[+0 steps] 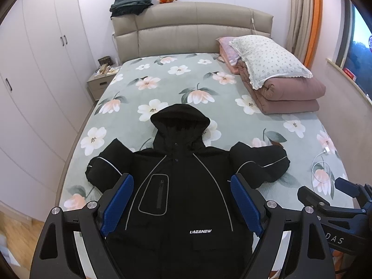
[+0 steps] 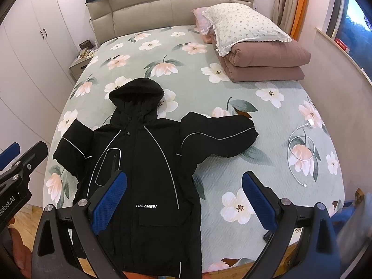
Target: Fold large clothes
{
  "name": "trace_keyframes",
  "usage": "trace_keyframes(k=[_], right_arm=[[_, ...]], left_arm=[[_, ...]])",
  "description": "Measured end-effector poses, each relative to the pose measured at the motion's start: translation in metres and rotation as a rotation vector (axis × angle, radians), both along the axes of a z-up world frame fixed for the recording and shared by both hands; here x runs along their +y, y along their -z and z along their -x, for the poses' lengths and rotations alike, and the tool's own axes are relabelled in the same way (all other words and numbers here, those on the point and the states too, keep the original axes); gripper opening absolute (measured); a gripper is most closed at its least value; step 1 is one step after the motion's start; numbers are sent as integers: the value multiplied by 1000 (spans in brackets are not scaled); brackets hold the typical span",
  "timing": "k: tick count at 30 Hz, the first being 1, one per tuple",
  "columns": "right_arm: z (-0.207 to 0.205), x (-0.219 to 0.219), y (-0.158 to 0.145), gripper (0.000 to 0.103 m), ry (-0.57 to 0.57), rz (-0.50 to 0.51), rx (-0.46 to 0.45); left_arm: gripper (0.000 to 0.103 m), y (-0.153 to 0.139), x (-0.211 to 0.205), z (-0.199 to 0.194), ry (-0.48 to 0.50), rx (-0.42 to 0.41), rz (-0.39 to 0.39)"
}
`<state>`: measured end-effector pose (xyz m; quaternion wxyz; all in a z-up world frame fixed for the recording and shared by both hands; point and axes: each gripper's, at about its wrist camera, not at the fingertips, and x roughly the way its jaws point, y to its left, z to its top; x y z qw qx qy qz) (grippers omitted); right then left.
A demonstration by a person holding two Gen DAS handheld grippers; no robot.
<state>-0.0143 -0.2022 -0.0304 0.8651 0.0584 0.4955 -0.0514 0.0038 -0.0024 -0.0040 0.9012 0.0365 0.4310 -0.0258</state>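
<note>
While both pairs of tongs hang above the foot of the bed (image 1: 186, 74), your item reads as follows. Item: one black hooded jacket (image 1: 183, 186), padded, laid face up on the flowered sheet at the near end of the bed, hood (image 1: 180, 121) toward the headboard, both sleeves out to the sides, hem at the near edge.

Left tongs (image 1: 182, 203): spread wide, holding nothing, over the jacket's chest. Right tongs (image 2: 184, 201): spread wide, holding nothing, over the jacket's right edge and the bare sheet beside it.

Handling, by judgement: soft and bulky, probably springy in the fill, with a smooth shell that may slip between the pads. Expect weight enough to drag on the sheet, and folds that tend to puff open. Take hold where the cloth is thin and doubled: the cuff of the right sleeve (image 2: 218, 132), the cuff of the left sleeve (image 1: 104, 169), then the hem corners. Avoid pinching mid-panel, where the padding gives little purchase.

Writing: "LIAEANEW" in white on the lower chest (image 1: 200, 231), as best it can be read. Left tool body reads "Robot.AI" in part; right tool body shows "DAS", the rest hidden.

Nearby: a white charging cable (image 2: 300, 153) on the sheet, well apart from the right sleeve.
</note>
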Motion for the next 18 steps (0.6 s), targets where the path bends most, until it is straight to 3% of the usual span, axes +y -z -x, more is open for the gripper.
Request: trace_keyframes(k=[8, 18], right_arm=[[-2, 1, 2, 100, -1, -7, 10], [-14, 10, 12, 100, -2, -21, 36]], left_arm=[[86, 0, -2, 0, 11, -14, 4], [87, 3, 8, 1, 19, 24, -14]])
